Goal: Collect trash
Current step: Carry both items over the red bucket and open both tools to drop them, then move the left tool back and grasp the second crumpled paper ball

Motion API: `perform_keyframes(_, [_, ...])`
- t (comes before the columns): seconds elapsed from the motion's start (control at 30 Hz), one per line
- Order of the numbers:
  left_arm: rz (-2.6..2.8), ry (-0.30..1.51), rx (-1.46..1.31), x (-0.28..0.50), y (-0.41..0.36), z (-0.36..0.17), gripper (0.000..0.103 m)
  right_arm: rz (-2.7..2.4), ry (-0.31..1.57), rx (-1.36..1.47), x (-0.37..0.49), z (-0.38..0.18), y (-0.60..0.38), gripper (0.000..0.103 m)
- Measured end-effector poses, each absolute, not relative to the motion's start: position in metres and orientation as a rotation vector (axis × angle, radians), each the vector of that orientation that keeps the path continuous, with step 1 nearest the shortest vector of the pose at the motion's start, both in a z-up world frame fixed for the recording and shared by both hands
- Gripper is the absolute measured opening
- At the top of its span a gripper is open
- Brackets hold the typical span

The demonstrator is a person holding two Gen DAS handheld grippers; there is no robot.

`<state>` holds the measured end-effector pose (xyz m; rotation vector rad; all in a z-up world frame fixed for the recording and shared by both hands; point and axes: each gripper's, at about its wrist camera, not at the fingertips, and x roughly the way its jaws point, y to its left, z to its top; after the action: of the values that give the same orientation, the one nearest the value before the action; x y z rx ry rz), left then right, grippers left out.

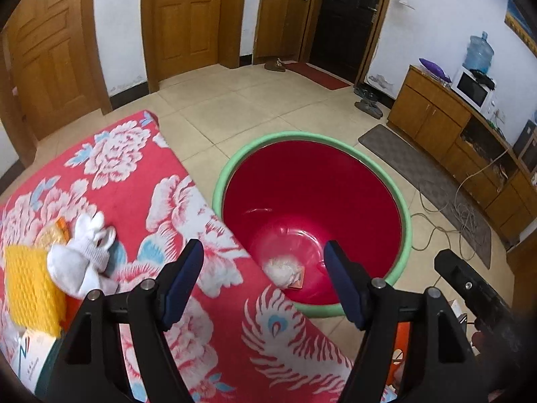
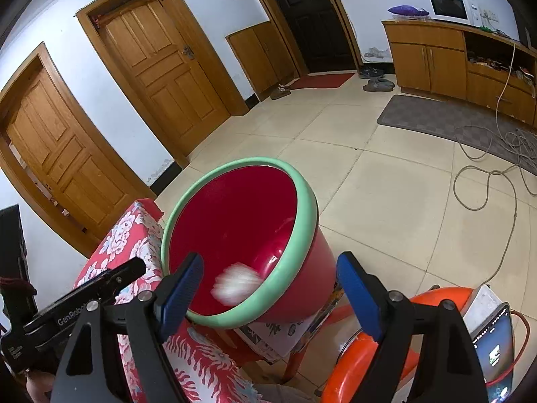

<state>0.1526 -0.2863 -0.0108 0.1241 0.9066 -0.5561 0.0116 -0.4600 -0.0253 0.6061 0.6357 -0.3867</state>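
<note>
Left wrist view looks down on a tiled floor (image 1: 255, 100), the largest thing in sight, with wooden doors at 11 and 12 o'clock and a wooden cabinet (image 1: 433, 114) at 3 o'clock carrying a white microwave (image 1: 471, 92). Next in size, a red floral cloth (image 1: 157, 208) covers the surface from 9 to 6 o'clock. Just beside its edge, at centre, stands the red bucket (image 1: 312, 201) with a green rim. A crumpled white wad (image 1: 282, 270) lies at the bucket's bottom, touching a small orange-edged wrapper. On the cloth at 8 o'clock sit a yellow sponge (image 1: 32, 288) and a white sock (image 1: 80, 255), touching each other.

The left gripper (image 1: 263, 283) is spread wide and empty, its fingers reaching over the cloth edge and the bucket.

Right wrist view shows the same bucket (image 2: 235, 221) at centre, tilted in frame, with a blurred white wad (image 2: 235, 283) inside near the lower rim. The right gripper (image 2: 270, 297) is likewise released, holding nothing. An orange stool (image 2: 362, 362) sits at 5 o'clock.
</note>
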Motion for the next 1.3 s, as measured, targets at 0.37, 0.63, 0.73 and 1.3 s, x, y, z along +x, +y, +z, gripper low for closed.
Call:
perform_keyframes(0.37, [-0.478,0.868,0.044,0.13,-0.234,0.013,0.074,-0.33,0.616,0.581,0.003,-0.01,-0.441,0.088])
perform_keyframes(0.63, [-0.425,0.85,0.011,0.109,-0.192,0.024,0.074,-0.261,0.625,0.546,-0.001,-0.002,-0.411,0.088])
perform_keyframes(0.73, [-0.394,0.835,-0.003,0.101,-0.173,0.029,0.074,-0.238,0.633,0.54,-0.001,0.0,-0.401,0.088])
perform_keyframes(1.3, [-0.213,0.814,-0.047,0.069,-0.08,0.026,0.074,-0.123,0.667,0.48,-0.004,0.004,-0.345,0.088])
